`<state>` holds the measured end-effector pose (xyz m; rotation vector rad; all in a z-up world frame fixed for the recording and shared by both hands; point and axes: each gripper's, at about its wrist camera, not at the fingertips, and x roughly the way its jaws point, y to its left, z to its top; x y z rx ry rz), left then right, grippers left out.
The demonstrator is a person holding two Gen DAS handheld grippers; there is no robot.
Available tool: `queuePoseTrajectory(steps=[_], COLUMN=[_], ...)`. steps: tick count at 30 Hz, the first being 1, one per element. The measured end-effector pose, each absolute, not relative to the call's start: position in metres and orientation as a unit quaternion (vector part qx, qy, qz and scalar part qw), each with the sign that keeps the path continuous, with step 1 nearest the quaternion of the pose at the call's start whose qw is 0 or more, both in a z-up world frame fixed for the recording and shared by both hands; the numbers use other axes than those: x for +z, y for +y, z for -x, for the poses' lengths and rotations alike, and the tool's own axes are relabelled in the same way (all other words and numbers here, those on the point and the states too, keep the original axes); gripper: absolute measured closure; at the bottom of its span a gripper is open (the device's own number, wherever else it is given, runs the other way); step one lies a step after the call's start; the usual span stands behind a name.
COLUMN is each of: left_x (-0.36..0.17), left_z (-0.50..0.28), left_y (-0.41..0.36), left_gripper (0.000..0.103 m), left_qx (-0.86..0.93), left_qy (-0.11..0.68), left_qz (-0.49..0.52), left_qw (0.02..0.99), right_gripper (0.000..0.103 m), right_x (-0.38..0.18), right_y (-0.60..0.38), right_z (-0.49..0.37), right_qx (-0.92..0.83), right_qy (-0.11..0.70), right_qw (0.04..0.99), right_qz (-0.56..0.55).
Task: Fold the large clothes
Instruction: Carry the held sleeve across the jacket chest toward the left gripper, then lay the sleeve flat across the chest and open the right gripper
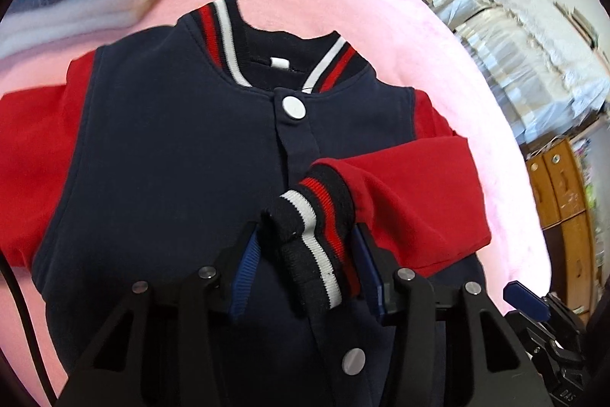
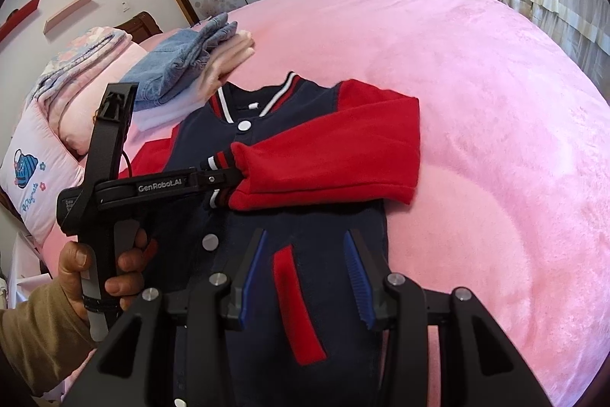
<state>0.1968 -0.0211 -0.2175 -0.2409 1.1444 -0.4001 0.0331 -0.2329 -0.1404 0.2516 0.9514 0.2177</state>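
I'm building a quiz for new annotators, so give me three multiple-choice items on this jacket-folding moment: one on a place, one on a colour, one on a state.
1. Where does the folded jeans pile lie?
A. beyond the jacket's collar
B. on the jacket's chest
C. on the floor

2. What colour are the varsity jacket's sleeves?
A. white
B. red
C. green

3. What is between the left gripper's fingers?
A. nothing
B. a snap button
C. the striped cuff

Answers:
1 A, the right wrist view shows the pile on the pink blanket past the collar.
2 B, both sleeves are red against the navy body.
3 C, the cuff of the folded sleeve sits between the blue pads.
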Motion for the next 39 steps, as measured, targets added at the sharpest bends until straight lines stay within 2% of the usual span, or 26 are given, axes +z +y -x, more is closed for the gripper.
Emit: queuePoseTrajectory(steps=[1,3,4,15,25,27,28,31,34,39], left_x=[-0.217,-0.212,-0.208,-0.115,-0.064,-0.066,-0.069,-0.099,-0.14,-0.195], left_z=[-0.196,-0.195,-0.196,-0.201,-0.214,-0.218,-0.219,-0.229,-0.235,-0.235], left_y=[-0.024,-0.031,-0.033,-0.038,-0.02,-0.004,0.003,0.024,0.035,0.051], left_gripper=[0.066,0.08,0.091,0.094,0.094,0.094,0.094,0.094,0.094,0.093], left_qx=[-0.187,-0.177,-0.175,-0.208,-0.189,-0.167,-0.159,-0.136,-0.107,-0.08], left_qy=[0.536,0.538,0.538,0.469,0.408,0.402,0.405,0.436,0.479,0.525], left_qz=[0.105,0.083,0.078,0.088,0.083,0.088,0.09,0.097,0.092,0.11], left_qw=[0.817,0.82,0.821,0.854,0.889,0.896,0.896,0.884,0.867,0.84], right_gripper=[0.061,0.061,0.061,0.061,0.062,0.069,0.077,0.087,0.088,0.088], right_x=[-0.142,-0.145,-0.146,-0.166,-0.178,-0.177,-0.176,-0.178,-0.182,-0.189], right_y=[-0.234,-0.235,-0.236,-0.257,-0.254,-0.255,-0.254,-0.253,-0.252,-0.265], right_z=[-0.033,-0.032,-0.032,-0.074,-0.108,-0.11,-0.111,-0.114,-0.115,-0.118], right_qx=[0.103,0.099,0.095,0.04,0.026,0.024,0.024,0.026,0.023,0.027], right_qy=[0.459,0.463,0.466,0.473,0.476,0.47,0.469,0.468,0.473,0.486], right_qw=[0.874,0.872,0.871,0.874,0.873,0.877,0.877,0.878,0.876,0.862], right_qz=[-0.123,-0.123,-0.123,-0.106,-0.102,-0.101,-0.098,-0.095,-0.09,-0.141])
